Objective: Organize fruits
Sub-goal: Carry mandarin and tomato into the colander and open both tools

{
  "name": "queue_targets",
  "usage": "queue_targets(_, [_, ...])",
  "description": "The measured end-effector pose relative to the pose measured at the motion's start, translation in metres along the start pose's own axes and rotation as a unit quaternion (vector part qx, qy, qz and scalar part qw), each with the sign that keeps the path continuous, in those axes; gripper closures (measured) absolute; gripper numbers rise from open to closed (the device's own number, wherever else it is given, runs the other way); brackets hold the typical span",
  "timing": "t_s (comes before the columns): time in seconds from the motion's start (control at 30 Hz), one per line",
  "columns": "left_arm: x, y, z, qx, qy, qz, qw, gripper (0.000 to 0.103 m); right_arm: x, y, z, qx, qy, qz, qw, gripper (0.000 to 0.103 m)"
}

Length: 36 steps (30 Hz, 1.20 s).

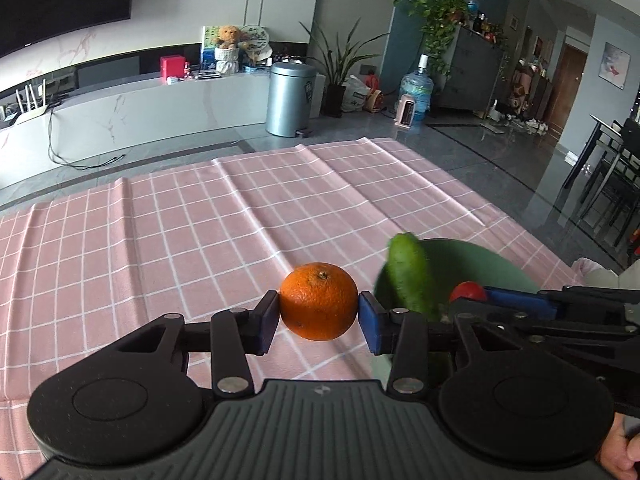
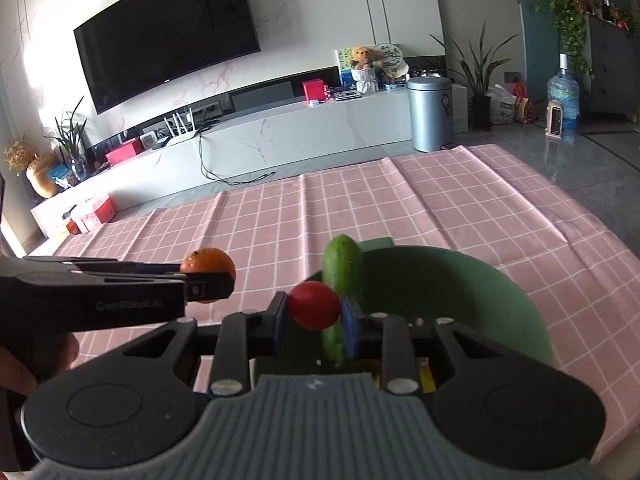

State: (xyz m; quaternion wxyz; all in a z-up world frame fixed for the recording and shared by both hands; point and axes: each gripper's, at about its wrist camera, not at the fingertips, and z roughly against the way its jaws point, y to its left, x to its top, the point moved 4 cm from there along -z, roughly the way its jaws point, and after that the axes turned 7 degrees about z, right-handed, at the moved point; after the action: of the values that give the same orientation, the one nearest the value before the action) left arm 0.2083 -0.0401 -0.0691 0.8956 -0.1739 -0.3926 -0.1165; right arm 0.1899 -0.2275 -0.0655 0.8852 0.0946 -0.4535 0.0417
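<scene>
My left gripper (image 1: pixel 318 312) is shut on an orange (image 1: pixel 318 301) and holds it above the pink checked tablecloth, just left of a green bowl (image 1: pixel 480 260). A green cucumber (image 1: pixel 410 276) leans upright against the bowl's near-left rim. My right gripper (image 2: pixel 314 312) is shut on a small red tomato (image 2: pixel 314 305) over the bowl's (image 2: pixel 480 292) left edge, in front of the cucumber (image 2: pixel 342 268). In the right wrist view the left gripper (image 2: pixel 204 280) reaches in from the left with the orange (image 2: pixel 208 266). In the left wrist view the tomato (image 1: pixel 468 291) shows at the right.
The pink checked tablecloth (image 1: pixel 200 232) covers the table; its far edge (image 2: pixel 400 156) drops to a grey floor. A metal bin (image 1: pixel 289 98), a TV bench (image 2: pixel 280 132) and plants stand beyond. Something yellow (image 2: pixel 426 380) lies under the right gripper by the bowl.
</scene>
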Motion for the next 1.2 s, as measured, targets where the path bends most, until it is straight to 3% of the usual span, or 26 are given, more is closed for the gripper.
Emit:
queue_targets(0.2, [0.004, -0.053, -0.015, -0.038, 0.026, -0.022, 0.9987, 0.055, -0.011, -0.052, 0.024, -0.046, 0.013, -0.021, 0.999, 0.079])
queue_targets(0.53, [0.002, -0.114, -0.073, -0.055, 0.11, -0.063, 0.9904, 0.055, -0.021, -0.1, 0.039, -0.048, 0.034, -0.035, 0.998, 0.079])
queue_targets(0.7, [-0.003, -0.12, -0.103, -0.033, 0.156, -0.057, 0.9856, 0.055, -0.027, -0.108, 0.034, -0.039, 0.043, -0.041, 0.997, 0.079])
queue_targets(0.93, [-0.008, -0.12, -0.124, -0.016, 0.189, -0.064, 0.9797, 0.055, -0.028, -0.113, 0.028, -0.033, 0.046, -0.052, 0.997, 0.079])
queue_targets(1.2, [-0.015, -0.125, -0.125, -0.011, 0.198, -0.101, 0.9749, 0.054, -0.027, -0.113, 0.026, -0.033, 0.045, -0.048, 0.997, 0.078])
